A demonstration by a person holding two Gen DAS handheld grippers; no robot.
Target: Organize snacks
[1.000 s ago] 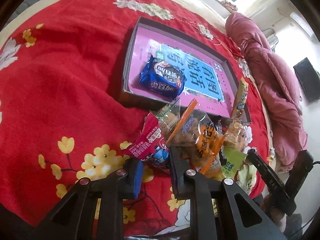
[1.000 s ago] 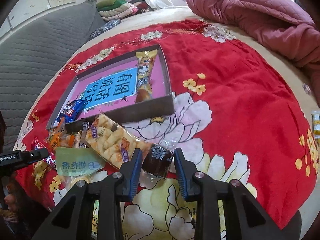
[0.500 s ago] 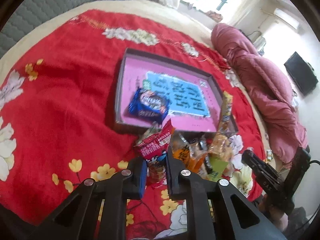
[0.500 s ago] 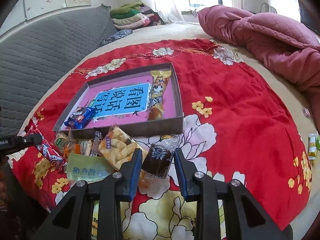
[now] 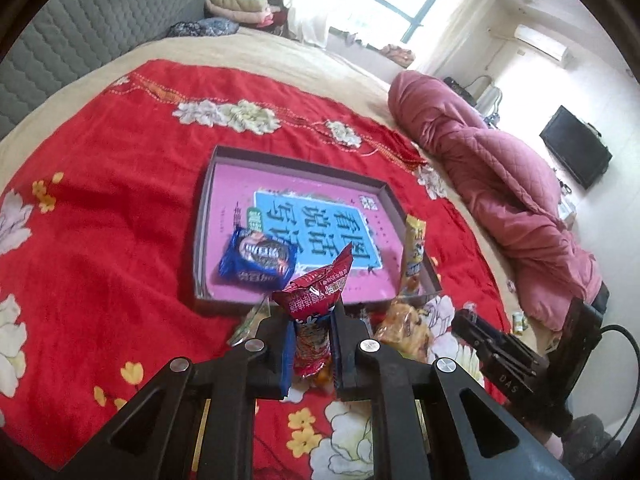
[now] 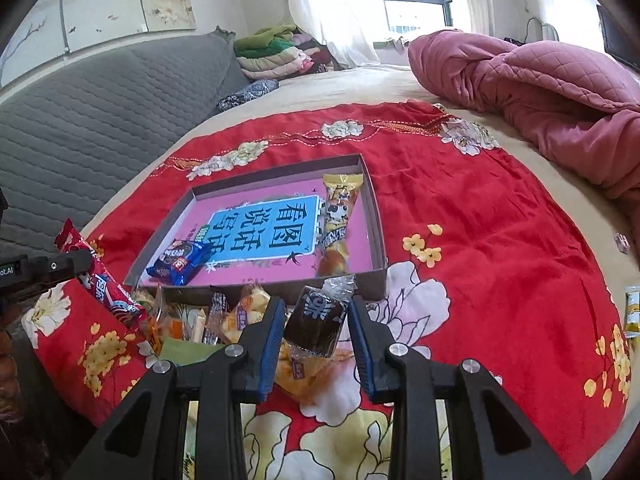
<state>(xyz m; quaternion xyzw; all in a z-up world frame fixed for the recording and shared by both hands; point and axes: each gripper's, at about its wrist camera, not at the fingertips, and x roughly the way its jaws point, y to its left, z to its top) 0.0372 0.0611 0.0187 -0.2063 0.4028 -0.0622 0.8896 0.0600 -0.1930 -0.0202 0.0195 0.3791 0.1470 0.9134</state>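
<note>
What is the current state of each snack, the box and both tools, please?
Left tool: shut on red packet, lifted.
Right tool: shut on dark packet.
Box: open, lidless.
Blue packet: lying in box.
Yellow packet: lying in box.

Your left gripper (image 5: 311, 342) clamps a red snack packet (image 5: 316, 296); your right gripper (image 6: 316, 330) pinches a dark brown wrapped cake (image 6: 316, 322).

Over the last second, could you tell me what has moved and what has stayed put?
The left gripper closed on the red snack packet and lifted it off the pile. The right gripper rose too, with the dark brown snack between its fingers. The blue cookie pack and yellow snack bar lie in the box as before.
</note>
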